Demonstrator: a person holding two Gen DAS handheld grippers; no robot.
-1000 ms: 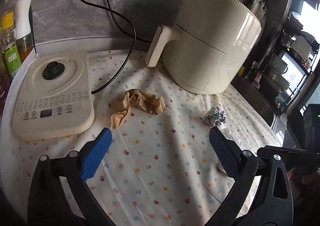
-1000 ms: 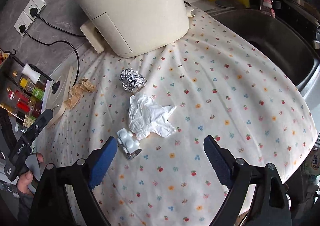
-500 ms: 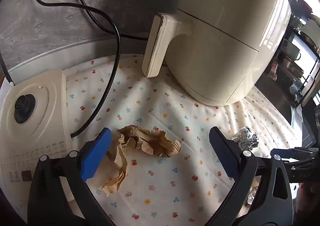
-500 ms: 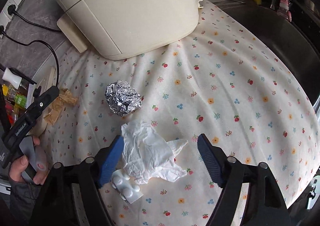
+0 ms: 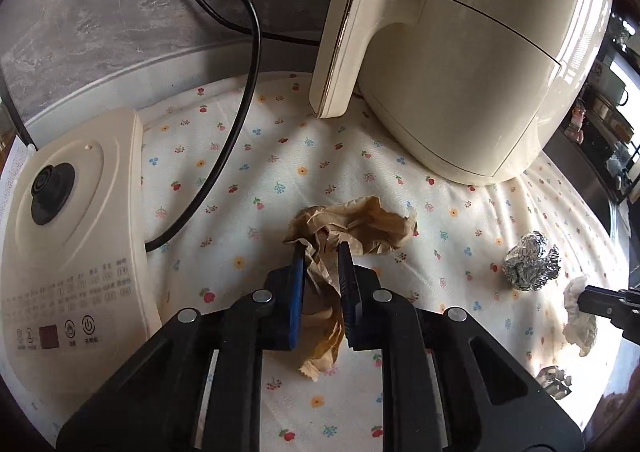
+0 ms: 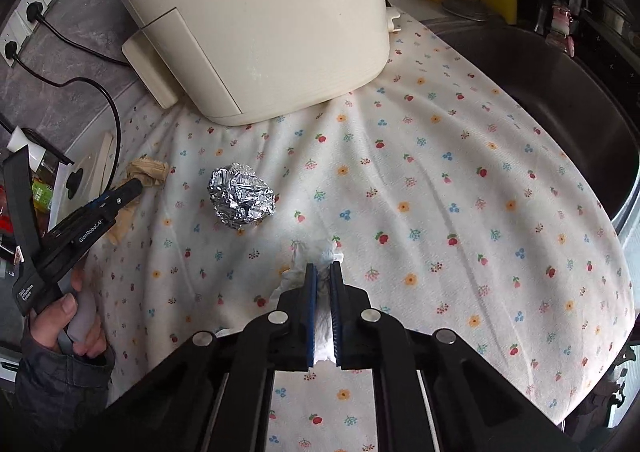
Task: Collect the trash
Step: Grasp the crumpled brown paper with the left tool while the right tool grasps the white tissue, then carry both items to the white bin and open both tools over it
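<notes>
Both my tongs have just closed, left gripper pinching the light, crushable brown paper mid-crumple, right gripper clenching the soft white tissue.

A white cloth printed with small flowers covers the tabletop. On it stand a cream air fryer at the back and a flat cream appliance base with a black knob to one side, its black cord trailing across the cloth. A crumpled brown paper wad, a crushed silver foil ball and a crumpled white tissue lie well apart.
</notes>
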